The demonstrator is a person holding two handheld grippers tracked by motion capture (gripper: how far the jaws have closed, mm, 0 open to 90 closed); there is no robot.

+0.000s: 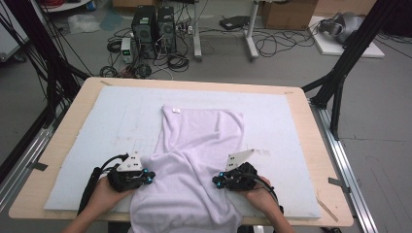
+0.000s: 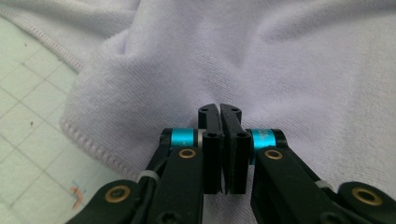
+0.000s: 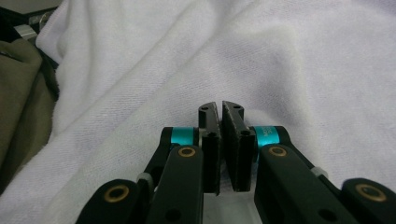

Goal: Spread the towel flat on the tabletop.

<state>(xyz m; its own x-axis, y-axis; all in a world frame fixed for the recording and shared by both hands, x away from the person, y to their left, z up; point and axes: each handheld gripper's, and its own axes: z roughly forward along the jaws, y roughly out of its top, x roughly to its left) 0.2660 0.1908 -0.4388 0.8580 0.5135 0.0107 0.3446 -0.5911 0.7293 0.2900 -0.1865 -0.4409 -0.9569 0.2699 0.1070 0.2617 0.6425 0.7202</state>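
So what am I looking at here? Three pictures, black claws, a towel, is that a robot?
No robot: a person holds a hand-held gripper in each hand. The high view looks down from above the table. There you see the left hand-held gripper and the right hand-held gripper, one at each side of a pale lilac towel. The towel lies on a light mat, and its near end hangs over the table's edge. The other two pictures come from small cameras riding on each tool, looking along its black jaws. In both, the left and the right, the jaws are closed right at the towel. Whether any cloth is pinched between them is hard to tell.
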